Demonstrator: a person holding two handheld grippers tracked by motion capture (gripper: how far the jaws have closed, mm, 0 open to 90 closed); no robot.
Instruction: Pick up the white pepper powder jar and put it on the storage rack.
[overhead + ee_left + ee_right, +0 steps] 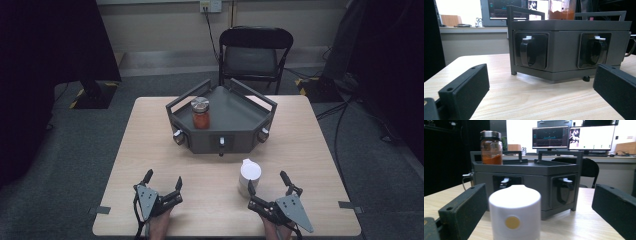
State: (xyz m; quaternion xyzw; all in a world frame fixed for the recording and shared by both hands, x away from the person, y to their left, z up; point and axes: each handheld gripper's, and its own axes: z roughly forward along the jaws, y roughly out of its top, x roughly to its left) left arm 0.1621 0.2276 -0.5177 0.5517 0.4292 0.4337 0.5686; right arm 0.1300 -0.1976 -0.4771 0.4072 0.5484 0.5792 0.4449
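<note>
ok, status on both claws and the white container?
Left claw open, empty, low over table. Right claw open, white container standing between its jaws, not gripped. Grey rack with jar beyond; path clear.

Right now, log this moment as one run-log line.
left gripper: open, empty, on table | right gripper: open, around white container, not touching | jar: upright on grey stand

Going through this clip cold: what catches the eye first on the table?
The dark grey angular stand at the table's far middle, with a glass jar of orange contents standing on its left part. Nearer, a white container stands just ahead of the open right gripper, between its jaws in the right gripper view; the open left gripper holds nothing.
</note>
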